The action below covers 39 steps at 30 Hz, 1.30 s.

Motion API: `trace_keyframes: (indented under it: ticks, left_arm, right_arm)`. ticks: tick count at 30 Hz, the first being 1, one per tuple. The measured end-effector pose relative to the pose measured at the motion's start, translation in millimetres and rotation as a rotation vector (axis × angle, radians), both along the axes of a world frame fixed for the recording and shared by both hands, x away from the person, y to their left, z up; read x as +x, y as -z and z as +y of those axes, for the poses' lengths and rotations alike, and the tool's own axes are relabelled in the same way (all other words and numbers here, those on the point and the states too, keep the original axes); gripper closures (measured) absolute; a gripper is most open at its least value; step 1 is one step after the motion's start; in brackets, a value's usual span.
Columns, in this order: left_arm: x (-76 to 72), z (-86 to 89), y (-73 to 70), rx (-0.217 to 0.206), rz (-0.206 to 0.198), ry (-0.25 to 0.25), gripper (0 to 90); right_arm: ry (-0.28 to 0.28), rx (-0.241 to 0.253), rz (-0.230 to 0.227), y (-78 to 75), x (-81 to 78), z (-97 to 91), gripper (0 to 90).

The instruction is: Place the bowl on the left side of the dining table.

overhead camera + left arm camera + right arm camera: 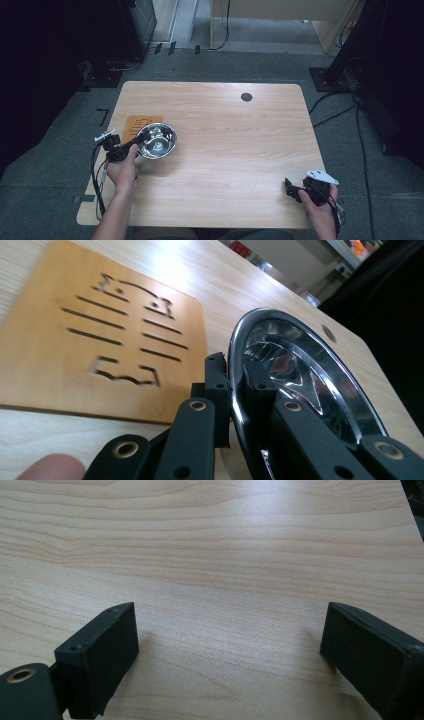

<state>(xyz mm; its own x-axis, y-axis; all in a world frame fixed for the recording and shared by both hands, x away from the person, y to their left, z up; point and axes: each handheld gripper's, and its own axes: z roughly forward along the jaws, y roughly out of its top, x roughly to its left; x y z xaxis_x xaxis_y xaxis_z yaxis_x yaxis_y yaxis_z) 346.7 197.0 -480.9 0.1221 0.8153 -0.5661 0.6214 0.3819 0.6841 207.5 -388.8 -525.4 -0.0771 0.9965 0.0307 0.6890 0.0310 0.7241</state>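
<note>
This looks like a lab or recording room rather than a home. A plain light-wood table (225,150) with a cable hole (246,97) stands on grey carpet (60,165), with black tape marks (103,116) on the floor at its left. Loose cables (362,145) trail across the floor on the right, dark equipment stands (345,55) flank the table, and a pale wooden cabinet (280,20) sits at the far side.

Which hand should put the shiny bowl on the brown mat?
Left. The left gripper already pinches the bowl by its rim, right beside the mat. The right gripper rests open and empty at the table's far corner.
</note>
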Motion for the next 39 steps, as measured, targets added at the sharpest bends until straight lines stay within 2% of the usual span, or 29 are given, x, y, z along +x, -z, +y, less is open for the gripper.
trace_keyframes:
  ticks: [6,9,17,23,30,34,39]
  left_arm:
    - [6.3,10.5,-2.2,-0.004,-0.011,-0.075,84.8]
    - [10.9,15.3,-2.6,0.009,-0.015,-0.112,84.9]
    - [24.5,25.9,1.4,0.001,-0.019,-0.166,84.8]
    - [30.8,31.0,6.9,0.016,-0.007,-0.215,84.8]
    - [37.1,36.8,14.4,0.006,0.007,-0.274,84.8]
    - [40.9,36.8,17.9,0.035,0.009,-0.299,84.8]
    - [46.1,39.0,24.5,0.025,0.021,-0.316,84.8]
  right_arm:
    - [0.000,0.000,0.000,0.0,0.0,0.0,7.7]
    - [0.000,0.000,0.000,0.0,0.0,0.0,7.8]
    - [0.000,0.000,0.000,0.0,0.0,0.0,7.7]
    - [0.000,0.000,0.000,0.0,0.0,0.0,7.7]
    - [0.000,0.000,0.000,0.0,0.0,0.0,7.7]
    - [0.000,0.000,-0.001,0.0,0.0,0.0,7.8]
    - [0.000,0.001,-0.001,0.0,0.0,0.0,7.8]
